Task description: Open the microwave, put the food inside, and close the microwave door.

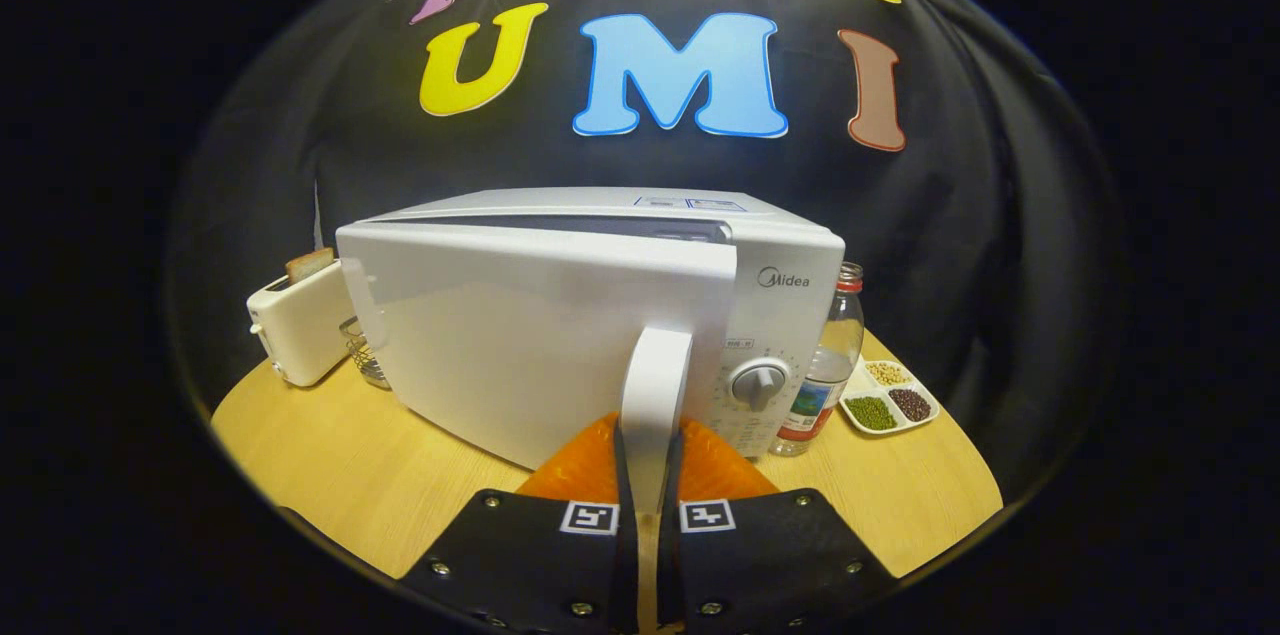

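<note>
At the left a toaster (298,320) with a slice of bread in its slot stands on the wooden table (340,475), out of the door's way. The microwave (600,315) is white and boxy, and its door (540,335) is already swung partly open toward me. My gripper (648,475) has both fingers pressed on the door handle (655,385), I think to pull it (the opening step). At the right, a bottle (830,365) and a tray of beans (890,397) stand beside it.

Round pale wooden tabletop (330,455), white microwave (560,355) standing mid-table, white toaster (300,325) at its left, clear bottle (825,375) and divided dish of beans (890,400) at its right
</note>
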Action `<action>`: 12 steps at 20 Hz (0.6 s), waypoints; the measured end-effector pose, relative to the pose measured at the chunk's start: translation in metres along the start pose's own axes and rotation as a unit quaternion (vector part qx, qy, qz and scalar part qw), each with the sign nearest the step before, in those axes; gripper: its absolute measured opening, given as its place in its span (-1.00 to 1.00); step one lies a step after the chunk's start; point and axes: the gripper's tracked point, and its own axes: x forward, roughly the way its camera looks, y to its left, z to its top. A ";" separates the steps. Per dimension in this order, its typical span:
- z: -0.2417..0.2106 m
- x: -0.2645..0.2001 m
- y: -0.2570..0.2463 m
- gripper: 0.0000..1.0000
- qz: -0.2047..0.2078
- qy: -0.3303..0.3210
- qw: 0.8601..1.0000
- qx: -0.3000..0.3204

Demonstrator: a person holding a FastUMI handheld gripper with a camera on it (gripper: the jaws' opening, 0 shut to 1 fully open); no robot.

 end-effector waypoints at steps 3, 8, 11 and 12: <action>-0.010 -0.024 0.014 -0.82 0.005 0.004 1.000 0.004; -0.024 -0.059 0.044 -0.75 0.014 0.014 1.000 0.013; -0.033 -0.078 0.062 -0.63 0.017 0.019 1.000 0.018; -0.035 -0.084 0.069 -0.59 0.018 0.020 0.999 0.020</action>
